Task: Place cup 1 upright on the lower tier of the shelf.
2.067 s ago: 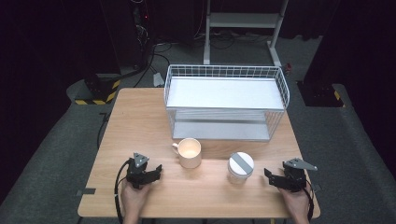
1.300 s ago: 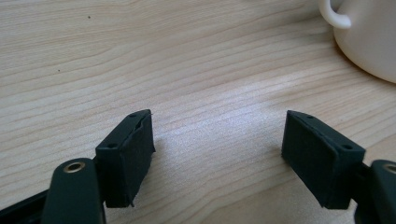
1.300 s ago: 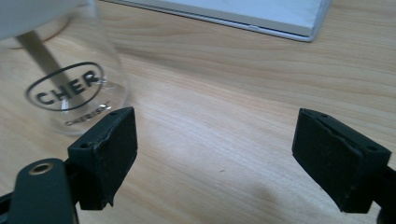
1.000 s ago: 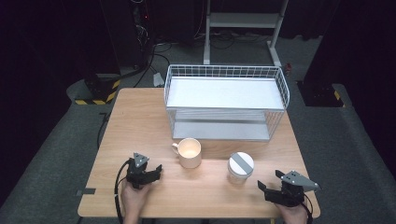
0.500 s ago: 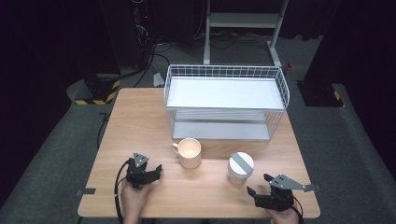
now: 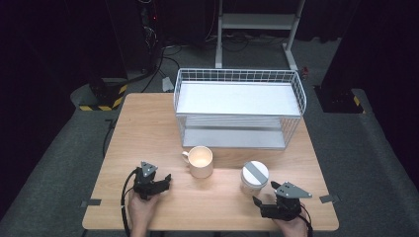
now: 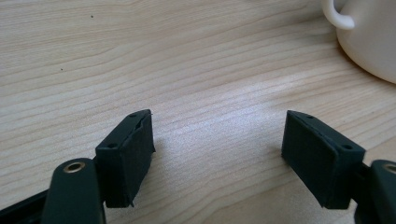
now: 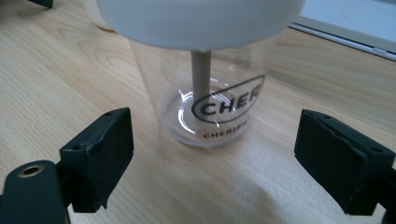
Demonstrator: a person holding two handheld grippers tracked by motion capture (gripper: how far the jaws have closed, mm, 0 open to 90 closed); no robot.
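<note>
A cream mug (image 6: 200, 161) stands mid-table, its handle pointing left; its side and handle (image 7: 369, 37) fill the top right corner of the left gripper view. Right of it stands a clear glass jar (image 6: 254, 177) with a white lid crossed by a grey stripe. In the right gripper view the jar (image 8: 210, 93) is close, with black lettering and a thin stick inside. My right gripper (image 8: 219, 163) is open, its jaws wide apart just short of the jar. My left gripper (image 7: 217, 154) rests open on bare wood, left of the mug.
A white wire basket (image 6: 239, 107) with two shelves stands at the back of the wooden table (image 6: 148, 128). Dark floor, cables and a metal stand lie beyond. Tape tabs mark the table's front corners.
My right gripper has moved left along the front edge and turned toward the jar. The left gripper, mug and jar have not moved.
</note>
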